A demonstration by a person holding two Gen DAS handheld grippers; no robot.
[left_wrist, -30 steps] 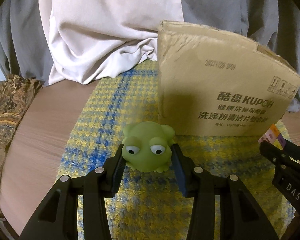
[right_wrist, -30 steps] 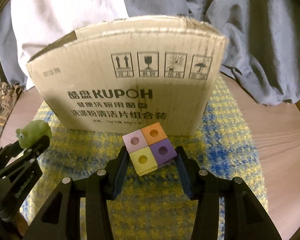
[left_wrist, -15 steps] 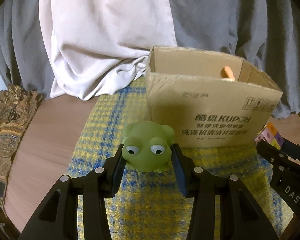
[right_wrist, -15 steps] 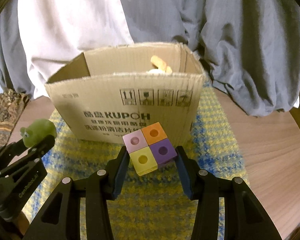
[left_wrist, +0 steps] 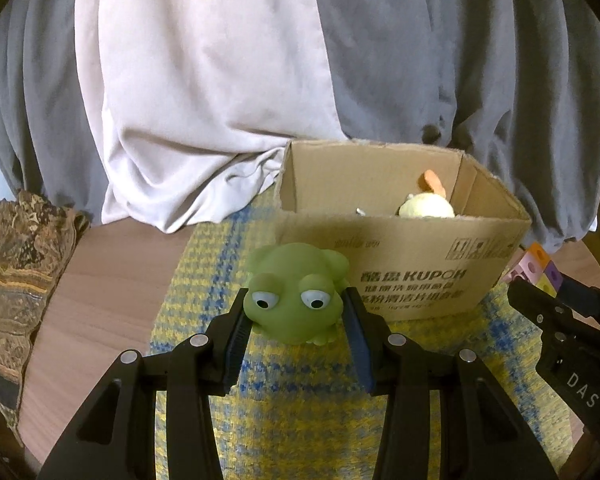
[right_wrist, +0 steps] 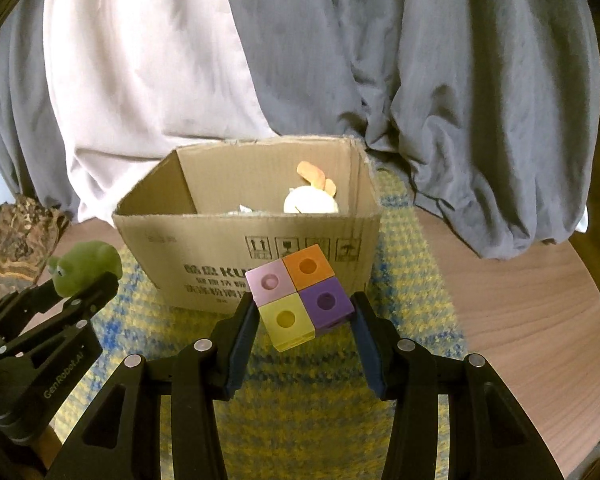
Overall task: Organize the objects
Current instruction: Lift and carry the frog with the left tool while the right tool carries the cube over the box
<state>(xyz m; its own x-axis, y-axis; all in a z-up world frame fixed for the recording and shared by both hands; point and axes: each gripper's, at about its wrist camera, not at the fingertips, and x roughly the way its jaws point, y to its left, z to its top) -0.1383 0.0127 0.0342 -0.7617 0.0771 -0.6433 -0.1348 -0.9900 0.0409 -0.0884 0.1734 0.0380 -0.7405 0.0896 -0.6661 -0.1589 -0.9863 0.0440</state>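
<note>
Grey and white draped fabric [left_wrist: 204, 80] fills the upper half of both wrist views, behind everything else.

Round wooden table [right_wrist: 512, 312]; yellow-and-blue woven mat [left_wrist: 300, 412] spread over its middle. Patterned brown cloth [left_wrist: 16, 272] at the table's 9 o'clock edge in the left view.

Cardboard box [right_wrist: 204, 248], open top, printed front wall, standing on the mat. Inside, toward its right wall, a pale plush toy [right_wrist: 310, 202] with orange parts; only its top shows over the rim.

Left gripper [left_wrist: 296, 318]: jaws closed partway onto the green frog toy [left_wrist: 294, 292], both pads pressing its sides. Frog faces the camera, held clear of the mat, just in front of the box's front wall, at about 7 o'clock from the box opening.

Right gripper [right_wrist: 304, 316]: jaws clamped on the four-colour block cube [right_wrist: 298, 290] (pink, orange, purple, yellow faces, each with a round hole). Cube is tilted, held above the mat, overlapping the box's front wall, at 6 o'clock from the opening.

Grippers side by side, apart; each visible at the edge of the other's view.
</note>
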